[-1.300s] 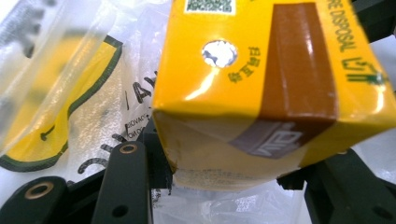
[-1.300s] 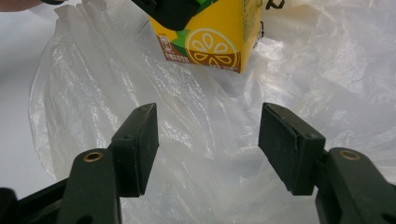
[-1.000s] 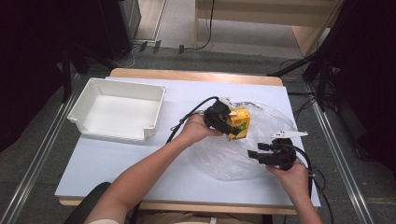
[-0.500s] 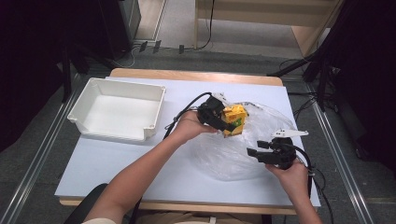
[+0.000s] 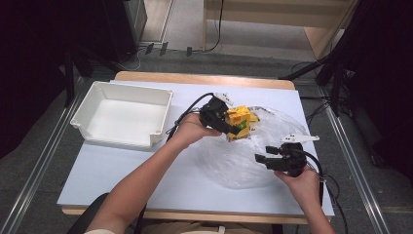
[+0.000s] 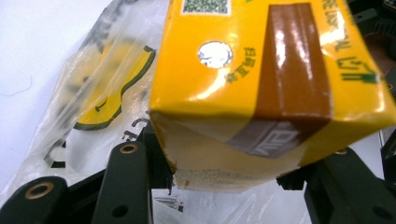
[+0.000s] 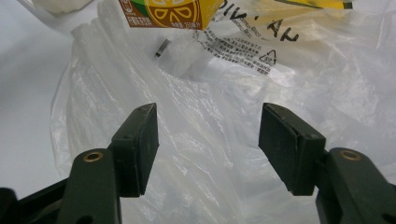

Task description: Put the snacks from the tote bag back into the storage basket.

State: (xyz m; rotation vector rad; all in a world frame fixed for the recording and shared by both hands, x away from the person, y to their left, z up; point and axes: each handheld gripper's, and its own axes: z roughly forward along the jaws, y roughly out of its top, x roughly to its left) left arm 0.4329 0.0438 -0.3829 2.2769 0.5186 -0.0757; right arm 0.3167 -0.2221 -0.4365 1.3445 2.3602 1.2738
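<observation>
A yellow drink carton [image 5: 239,118] with a brown stripe is lifted over the far side of a crumpled clear plastic bag [image 5: 243,163]. My left gripper [image 5: 235,128] is shut on the carton; in the left gripper view the carton [image 6: 261,84] sits between both jaws, over the bag [image 6: 93,93] and its yellow print. My right gripper [image 5: 261,160] hovers over the bag's near right part, open. In the right gripper view its jaws [image 7: 208,144] stand wide apart above the bag [image 7: 196,182] with nothing between them, and the carton's bottom [image 7: 173,11] shows at the top edge.
An empty white tray [image 5: 160,132] stands at the table's left. The pale blue tabletop [image 5: 122,170] is bare in front of the tray. Cables trail from both grippers. Dark floor and metal rails flank the table.
My left gripper has carried the carton up and to the left, away from the bag's middle. The right gripper has stayed where it was.
</observation>
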